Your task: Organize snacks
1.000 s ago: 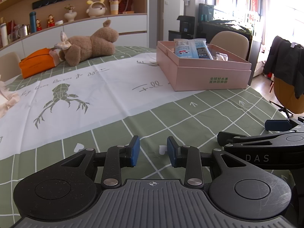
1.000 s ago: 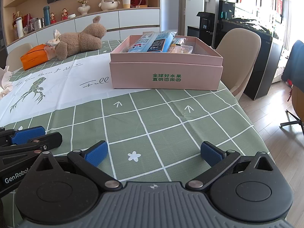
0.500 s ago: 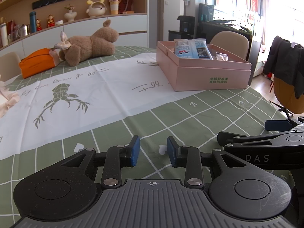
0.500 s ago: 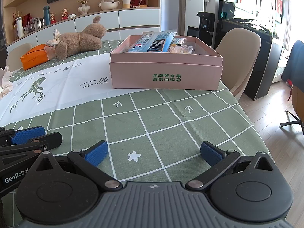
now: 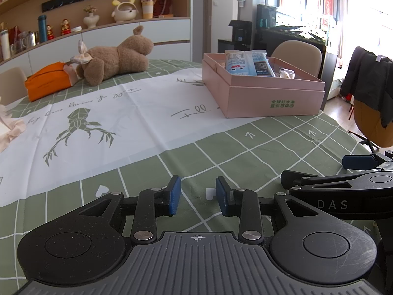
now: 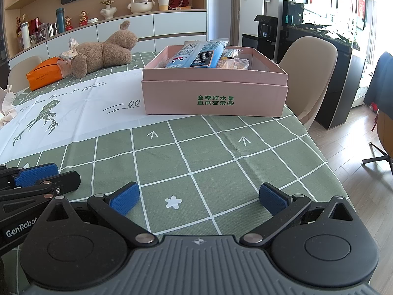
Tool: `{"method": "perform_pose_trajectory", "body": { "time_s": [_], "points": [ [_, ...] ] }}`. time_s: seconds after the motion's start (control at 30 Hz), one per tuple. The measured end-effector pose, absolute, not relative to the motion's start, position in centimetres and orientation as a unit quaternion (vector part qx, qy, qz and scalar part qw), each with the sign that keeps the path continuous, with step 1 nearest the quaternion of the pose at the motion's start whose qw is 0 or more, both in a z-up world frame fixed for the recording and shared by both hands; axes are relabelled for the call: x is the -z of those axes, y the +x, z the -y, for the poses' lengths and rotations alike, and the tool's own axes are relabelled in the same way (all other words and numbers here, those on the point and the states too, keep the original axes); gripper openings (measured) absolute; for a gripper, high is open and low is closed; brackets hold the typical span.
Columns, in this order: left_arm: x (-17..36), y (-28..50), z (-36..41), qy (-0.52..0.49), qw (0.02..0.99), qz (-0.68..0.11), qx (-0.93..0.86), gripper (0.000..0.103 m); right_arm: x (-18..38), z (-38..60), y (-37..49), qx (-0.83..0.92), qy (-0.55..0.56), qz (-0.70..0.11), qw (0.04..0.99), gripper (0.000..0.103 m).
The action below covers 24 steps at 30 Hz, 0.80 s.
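- Nearest to me, the left gripper (image 5: 198,196) hangs low over the green checked tablecloth (image 6: 196,152), its blue pads drawn close with a narrow gap between them and nothing in that gap.
- Just beside it, the right gripper (image 6: 199,198) has its fingers spread wide, also empty; its tip shows at the right edge of the left wrist view.
- The cloth in front of both grippers carries no loose packets that I can see, so nothing is waiting here to be picked up.
- Further along, on the seam between the green checks and the white printed panel, sits the pink box (image 6: 216,98), open-topped, with green lettering on its front wall.
- The snacks are inside it: a blue packet (image 6: 196,57) leans up above the rim, and a clear bag of something pale (image 6: 233,64) lies beside it on the right.
- By my reckoning the gathering is largely done. What may remain is straightening the packets within the box, though I cannot see whether a lid or more snacks lie outside these views.
- Nothing stands between the grippers and the box; the approach is open cloth.
- Beyond, towards the far left, a brown plush toy (image 5: 118,57) lies on its side touching an orange pouch (image 5: 48,81), well apart from the box.
- A beige chair (image 6: 310,73) stands close behind the box's right corner, and a sideboard with cups and figurines lines the back wall.
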<state>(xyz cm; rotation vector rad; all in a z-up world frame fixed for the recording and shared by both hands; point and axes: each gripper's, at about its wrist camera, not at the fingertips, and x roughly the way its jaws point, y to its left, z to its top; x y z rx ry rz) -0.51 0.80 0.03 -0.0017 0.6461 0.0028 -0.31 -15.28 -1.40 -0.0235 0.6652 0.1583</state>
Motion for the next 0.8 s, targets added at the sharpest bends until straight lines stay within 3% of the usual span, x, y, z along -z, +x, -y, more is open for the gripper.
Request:
{"method": "perform_pose_trajectory", "body": {
  "time_s": [0.8],
  "points": [
    [0.02, -0.49, -1.06, -0.005, 0.948, -0.317, 0.001, 0.035, 1.40, 15.30, -0.33, -0.078, -0.012, -0.326, 0.942, 0.103]
  ]
}}
